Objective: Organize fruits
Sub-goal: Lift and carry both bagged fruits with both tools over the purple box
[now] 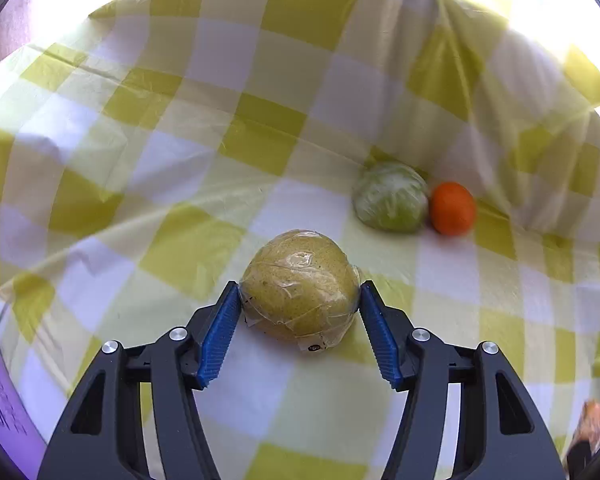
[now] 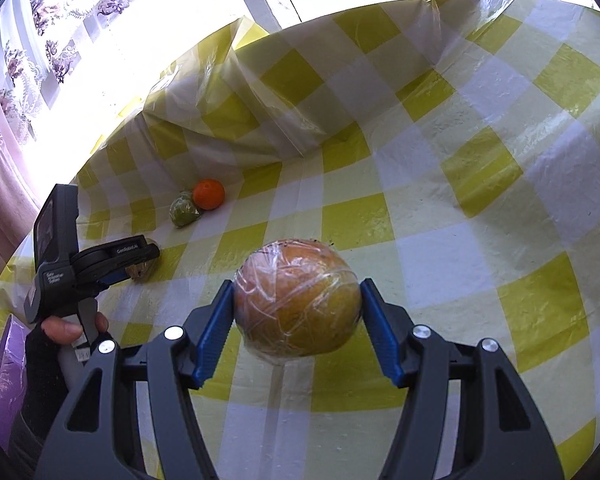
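- Your left gripper [image 1: 299,292] has its fingers clamped on a film-wrapped yellow-green fruit [image 1: 299,286] that sits on the surface [image 1: 172,184]; in the right wrist view that fruit is almost wholly hidden behind the gripper body, only a sliver showing.
- Your right gripper [image 2: 298,294] has its fingers clamped on a film-wrapped orange-yellow fruit [image 2: 297,300]; whether it touches the surface you cannot tell.
- Your left hand [image 2: 66,330] is partly cut off by the picture's edge.
- The checked cloth rises in a fold [image 2: 236,112] just behind the wrapped green fruit [image 1: 390,197] and the bare orange fruit [image 1: 453,208], which touch each other.
- Open cloth lies to the right of your right gripper and to the left of your left one.
- Count: four fruits, three wrapped, one bare; two grippers.
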Demonstrator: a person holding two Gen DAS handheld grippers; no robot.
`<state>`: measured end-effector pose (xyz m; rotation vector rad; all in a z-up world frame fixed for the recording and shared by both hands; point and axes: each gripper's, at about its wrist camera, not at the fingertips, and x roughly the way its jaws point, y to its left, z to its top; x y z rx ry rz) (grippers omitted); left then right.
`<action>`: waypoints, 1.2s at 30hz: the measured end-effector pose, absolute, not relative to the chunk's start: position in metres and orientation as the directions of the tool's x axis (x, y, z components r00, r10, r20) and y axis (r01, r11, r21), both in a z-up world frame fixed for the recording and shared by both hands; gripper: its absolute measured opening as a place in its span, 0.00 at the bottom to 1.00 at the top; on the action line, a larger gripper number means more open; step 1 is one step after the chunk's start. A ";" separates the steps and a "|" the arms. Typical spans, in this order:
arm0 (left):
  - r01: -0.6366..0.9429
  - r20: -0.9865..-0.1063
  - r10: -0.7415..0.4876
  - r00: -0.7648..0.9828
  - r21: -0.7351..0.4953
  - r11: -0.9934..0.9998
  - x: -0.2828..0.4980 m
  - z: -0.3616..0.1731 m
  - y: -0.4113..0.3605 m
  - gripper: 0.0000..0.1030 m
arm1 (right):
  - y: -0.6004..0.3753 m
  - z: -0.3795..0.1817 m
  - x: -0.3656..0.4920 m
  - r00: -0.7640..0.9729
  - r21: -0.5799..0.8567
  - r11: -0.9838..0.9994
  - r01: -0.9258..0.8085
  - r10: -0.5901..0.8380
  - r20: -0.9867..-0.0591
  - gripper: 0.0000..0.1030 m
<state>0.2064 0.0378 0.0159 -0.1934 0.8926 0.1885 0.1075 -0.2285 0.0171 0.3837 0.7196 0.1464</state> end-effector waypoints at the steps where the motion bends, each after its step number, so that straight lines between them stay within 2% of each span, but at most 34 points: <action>1: -0.222 -0.778 0.070 0.624 -0.091 0.971 0.191 0.016 0.031 0.56 | -0.229 0.017 0.107 0.747 0.393 0.919 0.001 0.261 -0.612 0.61; 7: -0.138 -0.740 -0.012 0.673 -0.142 0.980 0.107 0.020 0.004 0.57 | -0.229 0.017 0.106 0.748 0.395 0.919 0.002 0.261 -0.610 0.61; 10: -0.136 -0.748 -0.051 0.662 -0.187 0.973 0.069 0.014 0.003 0.57 | -0.229 0.016 0.108 0.743 0.400 0.916 -0.001 0.268 -0.613 0.61; 20: -0.097 -0.761 -0.095 0.641 -0.203 0.974 -0.028 0.006 0.002 0.57 | -0.229 0.016 0.112 0.735 0.398 0.918 0.002 0.269 -0.623 0.61; 31: -0.026 -0.714 -0.125 0.689 -0.197 0.980 -0.042 0.013 -0.001 0.57 | -0.226 0.016 0.108 0.716 0.380 0.925 -0.009 0.272 -0.643 0.61; 36: -0.018 -0.691 -0.131 0.711 -0.204 0.979 -0.048 0.017 0.001 0.57 | -0.221 0.017 0.052 0.725 0.367 0.930 0.003 0.251 -0.641 0.61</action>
